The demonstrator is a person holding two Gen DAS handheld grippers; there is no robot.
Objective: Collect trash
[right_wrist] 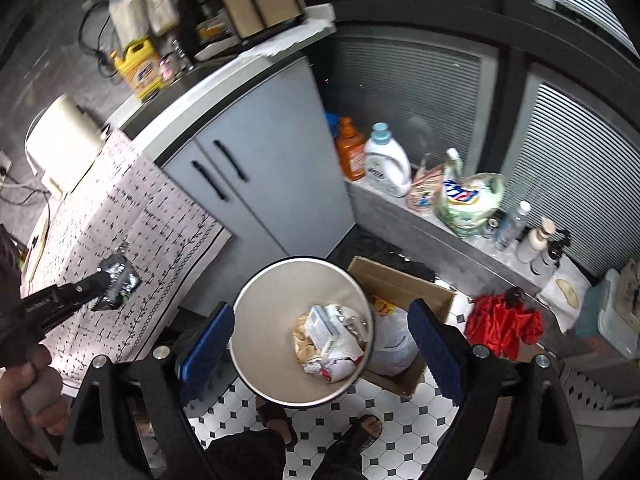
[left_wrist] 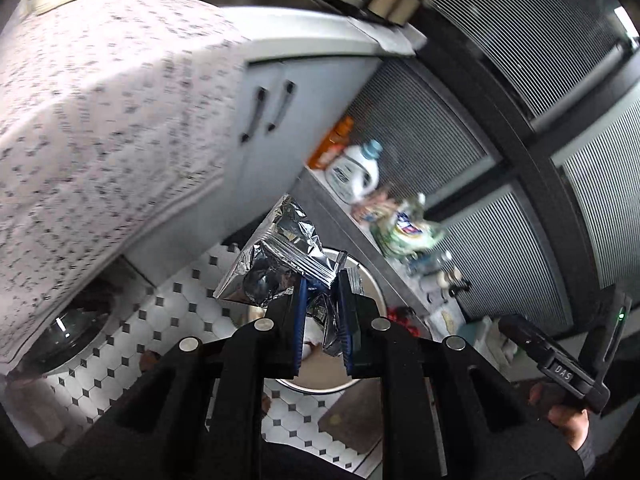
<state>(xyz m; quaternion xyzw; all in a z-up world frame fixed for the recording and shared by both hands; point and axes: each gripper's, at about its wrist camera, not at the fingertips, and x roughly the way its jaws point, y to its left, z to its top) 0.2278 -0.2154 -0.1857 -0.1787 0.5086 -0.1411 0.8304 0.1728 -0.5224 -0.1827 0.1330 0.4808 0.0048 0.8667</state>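
I see the bin on the tiled floor, crumpled wrappers inside it; a cardboard box touches its right side; the cabinet stands behind it; detergent bottles sit on the ledge right of the cabinet; my left gripper holds a foil wrapper above the bin.

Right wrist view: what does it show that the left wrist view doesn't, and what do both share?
Only the right wrist view: the trash already inside the bin, the cardboard box beside it, the yellow jug on the counter, and the open, empty right gripper above the bin.

Only the left wrist view: close up, the foil wrapper clamped in the left gripper, and the washer door.

Both: the bin, grey cabinet, white detergent bottle, patterned cloth, tiled floor.
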